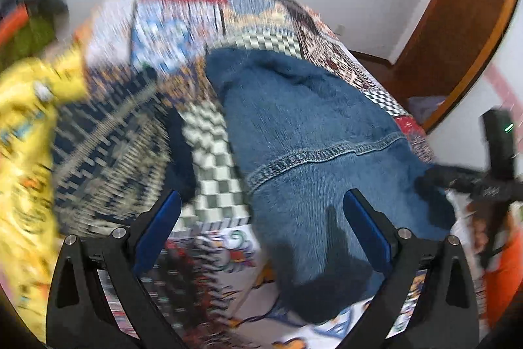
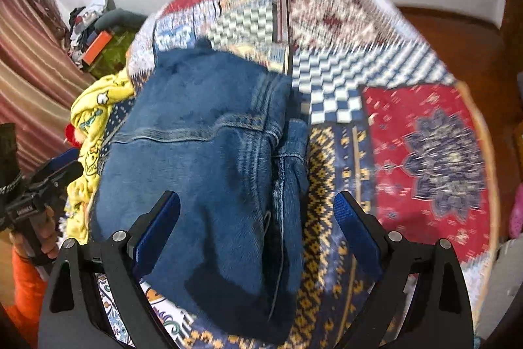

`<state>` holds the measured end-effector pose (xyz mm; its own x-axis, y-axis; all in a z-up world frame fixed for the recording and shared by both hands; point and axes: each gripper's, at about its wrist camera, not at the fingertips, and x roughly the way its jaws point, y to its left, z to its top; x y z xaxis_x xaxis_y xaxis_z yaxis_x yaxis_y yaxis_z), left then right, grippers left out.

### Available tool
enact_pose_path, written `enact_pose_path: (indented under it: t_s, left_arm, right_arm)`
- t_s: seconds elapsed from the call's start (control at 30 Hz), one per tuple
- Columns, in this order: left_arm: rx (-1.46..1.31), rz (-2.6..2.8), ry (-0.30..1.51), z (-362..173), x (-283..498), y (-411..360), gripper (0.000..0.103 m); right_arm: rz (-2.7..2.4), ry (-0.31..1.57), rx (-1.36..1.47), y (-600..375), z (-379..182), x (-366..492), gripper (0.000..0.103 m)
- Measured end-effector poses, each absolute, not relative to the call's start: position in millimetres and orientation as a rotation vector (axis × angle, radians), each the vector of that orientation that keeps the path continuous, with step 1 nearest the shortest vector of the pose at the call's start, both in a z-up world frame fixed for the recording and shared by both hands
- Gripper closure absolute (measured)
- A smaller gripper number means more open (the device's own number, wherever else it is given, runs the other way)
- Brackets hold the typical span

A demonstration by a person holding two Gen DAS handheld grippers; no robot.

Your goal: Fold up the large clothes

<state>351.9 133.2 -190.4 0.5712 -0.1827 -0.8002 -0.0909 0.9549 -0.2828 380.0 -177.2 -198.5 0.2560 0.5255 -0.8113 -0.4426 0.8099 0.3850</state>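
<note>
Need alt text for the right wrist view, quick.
A folded blue denim garment lies on a colourful patchwork bedspread, with the open right gripper above it, holding nothing. A yellow printed cloth lies at the left, and the left gripper shows at the left edge.

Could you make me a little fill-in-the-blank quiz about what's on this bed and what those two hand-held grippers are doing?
1. The large blue garment on the patchwork bedspread is made of ____.
2. Both the left hand-held gripper and the right hand-held gripper have their jaws ____, holding nothing.
3. The crumpled cloth beside the blue garment is coloured ____.
4. The pads on the inside of the fingers are coloured ____.

Missing words: denim; open; yellow; blue
</note>
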Motion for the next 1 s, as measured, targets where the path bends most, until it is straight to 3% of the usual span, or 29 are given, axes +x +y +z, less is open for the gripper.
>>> enact_pose_path:
  t_s: [0.4,0.7,0.8,0.87,1.0]
  left_arm:
    - [-0.604,-0.221,1.123,-251,415,138,0.003]
    - [-0.689,-0.297,1.167,-268,431,129,0.007]
    - [-0.65,-0.297,1.157,-262,431,126,0.019]
    - [-0.621,-0.301,1.146,-255,426,124,0.03]
    - [-0.586,-0.324,1.115,-234,414,118,0.046]
  right_arm:
    - [0.836,1.352,0.29,-167,-254,441,0.007]
    - [0.895,1.335,0.205,-142,-249,437,0.009]
    - [0.879,1.324,0.197,-142,-244,434,0.02]
    - [0.86,1.318,0.213,-146,-239,433,0.039]
    - [0.848,1.308,0.245,-150,-220,422,0.065]
